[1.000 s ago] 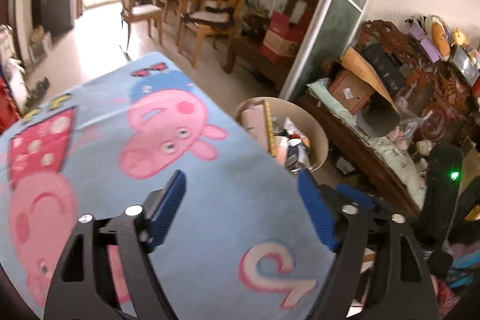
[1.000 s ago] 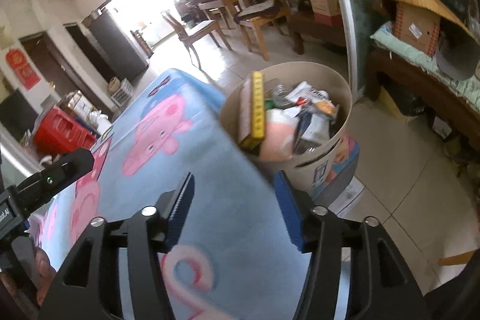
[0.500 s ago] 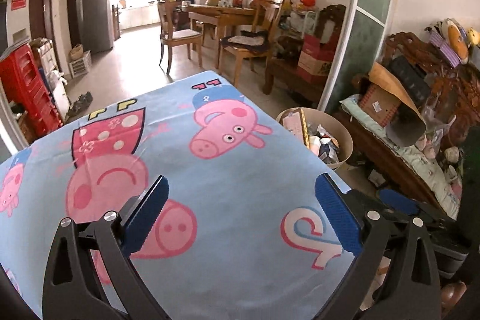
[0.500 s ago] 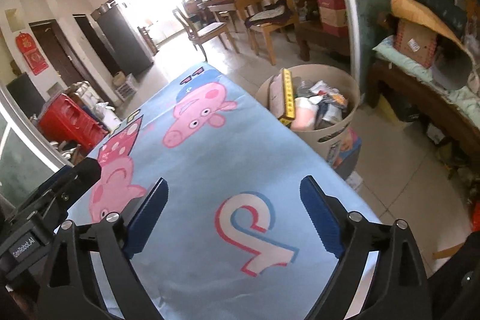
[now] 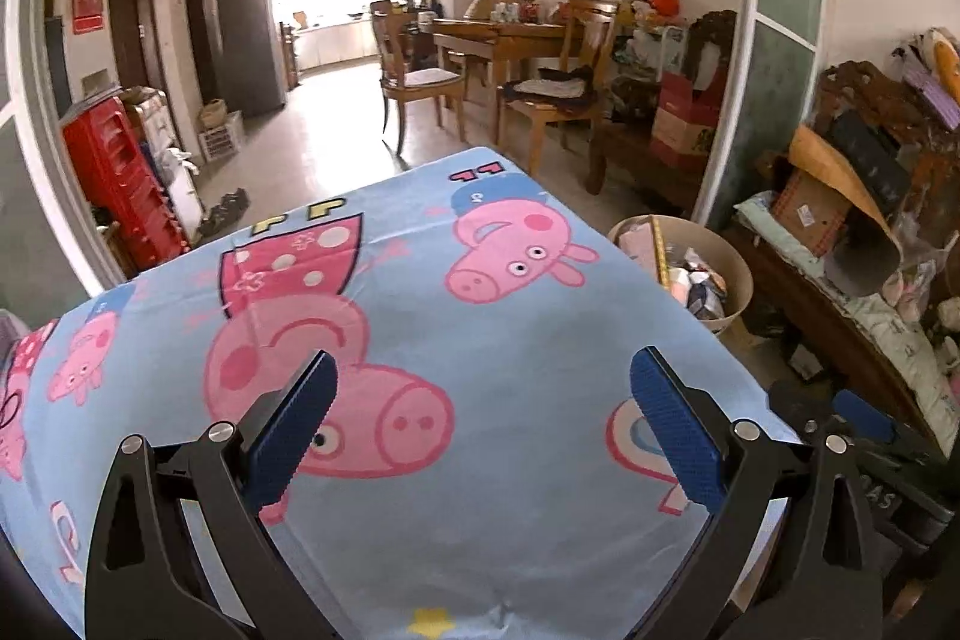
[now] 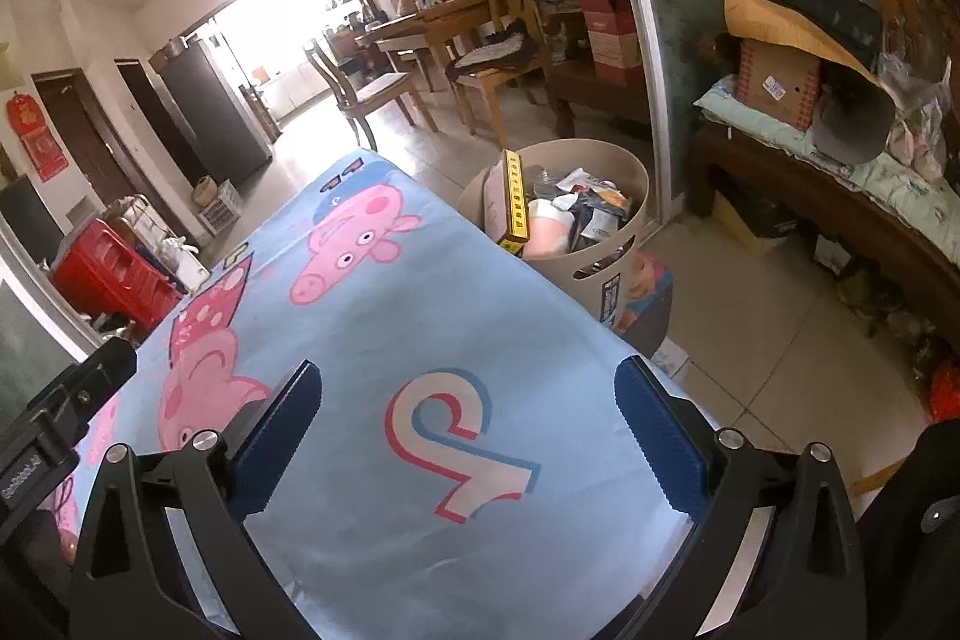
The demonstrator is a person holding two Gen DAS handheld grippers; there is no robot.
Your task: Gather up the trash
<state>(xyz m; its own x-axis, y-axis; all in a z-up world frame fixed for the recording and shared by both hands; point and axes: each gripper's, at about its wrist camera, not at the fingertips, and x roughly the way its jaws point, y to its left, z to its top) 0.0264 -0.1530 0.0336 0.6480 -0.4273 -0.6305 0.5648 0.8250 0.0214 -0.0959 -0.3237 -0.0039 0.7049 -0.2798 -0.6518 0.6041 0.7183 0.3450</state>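
A beige trash basket (image 6: 624,244) full of boxes and wrappers stands on the floor by the table's far right edge; it also shows in the left wrist view (image 5: 735,274). A yellow-edged box (image 6: 516,196) sticks up in it. My left gripper (image 5: 480,424) is open and empty above the blue cartoon-pig tablecloth (image 5: 420,316). My right gripper (image 6: 468,430) is open and empty above the same cloth (image 6: 420,316), well back from the basket. No loose trash shows on the cloth.
A wooden bench (image 6: 840,196) piled with boxes and bags runs along the right. Dining table and chairs (image 5: 510,58) stand beyond. Red crates (image 5: 114,172) are at the left. A glass partition (image 6: 678,10) rises behind the basket.
Both grippers have pulled back and up from the basket and opened wider. Much more of the tablecloth and room is in view.
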